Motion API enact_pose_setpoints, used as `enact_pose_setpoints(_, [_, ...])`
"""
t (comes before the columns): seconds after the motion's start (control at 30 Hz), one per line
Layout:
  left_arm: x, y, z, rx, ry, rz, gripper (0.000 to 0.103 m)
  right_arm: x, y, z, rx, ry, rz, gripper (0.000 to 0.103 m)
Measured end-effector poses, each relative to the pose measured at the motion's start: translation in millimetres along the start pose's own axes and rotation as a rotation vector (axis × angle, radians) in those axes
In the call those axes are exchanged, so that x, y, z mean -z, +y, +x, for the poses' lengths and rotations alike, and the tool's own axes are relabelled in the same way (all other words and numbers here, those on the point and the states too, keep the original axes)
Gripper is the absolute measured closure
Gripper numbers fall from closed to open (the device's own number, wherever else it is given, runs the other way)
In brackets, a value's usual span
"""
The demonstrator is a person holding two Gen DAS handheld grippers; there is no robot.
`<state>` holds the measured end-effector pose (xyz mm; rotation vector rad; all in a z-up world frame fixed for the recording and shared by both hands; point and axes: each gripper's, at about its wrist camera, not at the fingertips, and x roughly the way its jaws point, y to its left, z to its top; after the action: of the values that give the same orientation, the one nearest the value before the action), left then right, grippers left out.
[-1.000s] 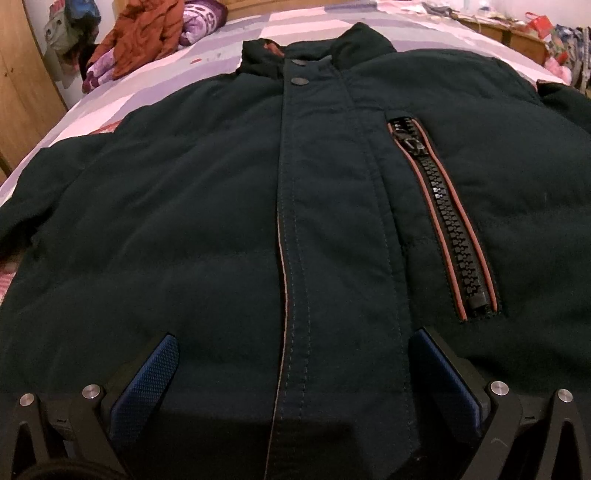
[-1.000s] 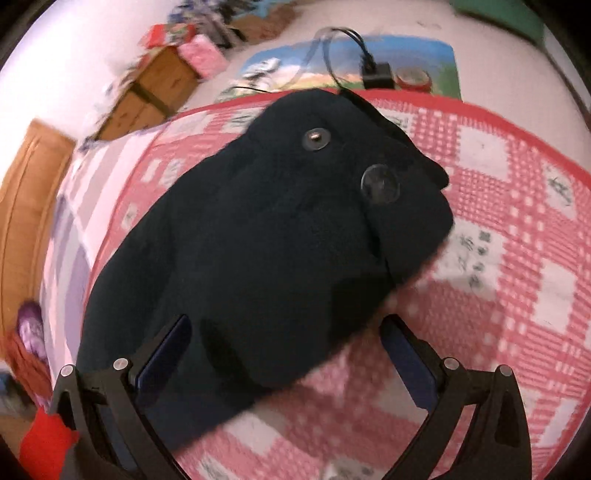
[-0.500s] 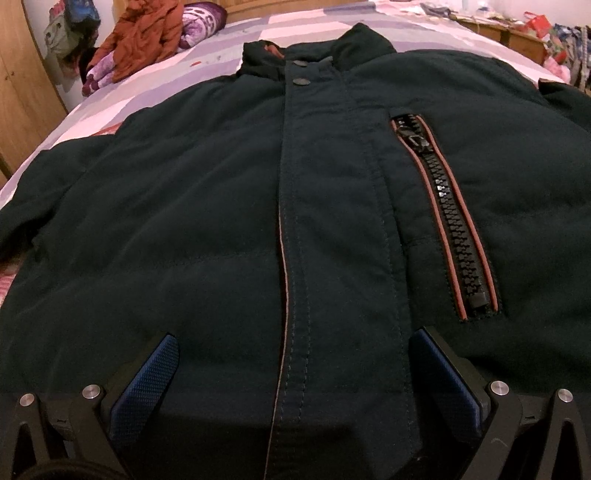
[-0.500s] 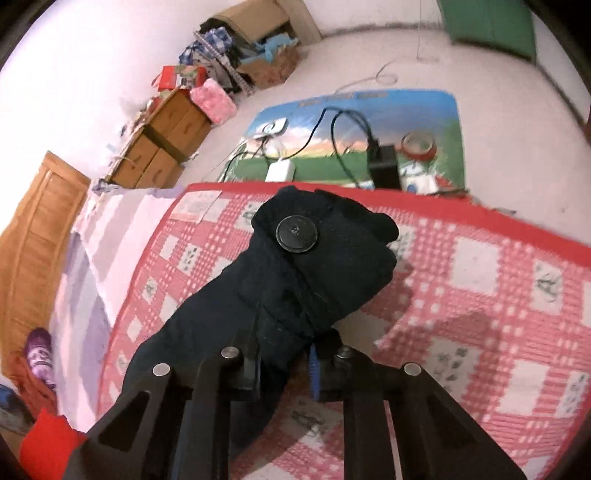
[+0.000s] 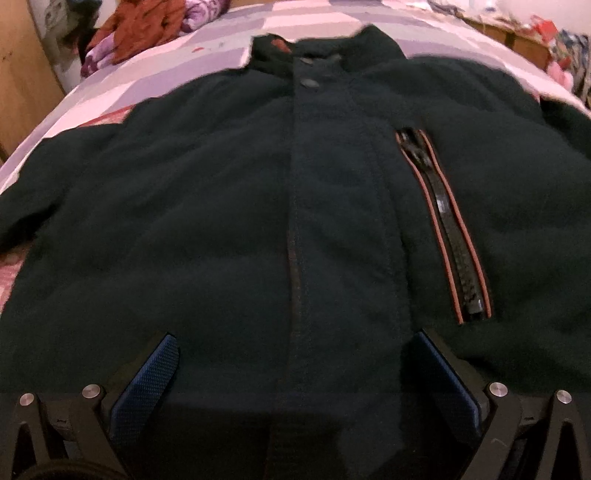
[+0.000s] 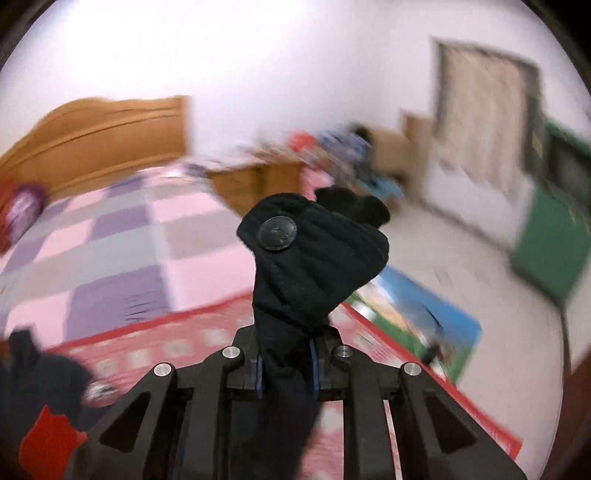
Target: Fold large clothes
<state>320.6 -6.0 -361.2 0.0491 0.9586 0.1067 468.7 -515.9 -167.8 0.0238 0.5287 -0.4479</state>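
A dark green jacket [image 5: 229,206] lies front up on the bed, collar far from me, with a red-edged chest zipper [image 5: 448,236]. My left gripper [image 5: 291,363] is open, low over the jacket's hem, its blue pads [image 5: 147,384] astride the front placket. My right gripper [image 6: 286,363] is shut on the jacket's sleeve cuff [image 6: 314,266], which carries a round snap button [image 6: 277,233]. The cuff is lifted off the bed and stands up from the jaws.
The bed has a pink and purple checked cover [image 6: 122,254] and a red checked blanket [image 6: 192,343]. Loose clothes [image 5: 144,29] lie at the far left. A wooden headboard [image 6: 99,136], a low cabinet [image 6: 243,181], a floor mat [image 6: 417,317] and a green box [image 6: 550,243] surround the bed.
My right gripper closed on the sleeve cuff, then lifted it and swung the view up toward the room. My left gripper stayed open over the hem, shifting slightly.
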Motion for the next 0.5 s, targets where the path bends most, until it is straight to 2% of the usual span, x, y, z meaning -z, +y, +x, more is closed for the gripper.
enact_pose_setpoints(0.17, [0.1,40.4,-32.9,-0.010,-0.030,-0.017,0.000,12.9,130.8,-57.6,-0.235,-0.071,-0.190,0.085])
enact_pose_setpoints(0.3, [12.9,79.9,-51.7,-0.031,-0.015,-0.008,0.000,52.0,234.2,-85.5,-0.390,-0.012,-0.279,0.085])
enact_pose_setpoints(0.5, [36.0,128.1,-76.6,-0.061,-0.001,-0.037,0.000,104.1,354.1,-122.0,-0.538,0.063,-0.391,0.085])
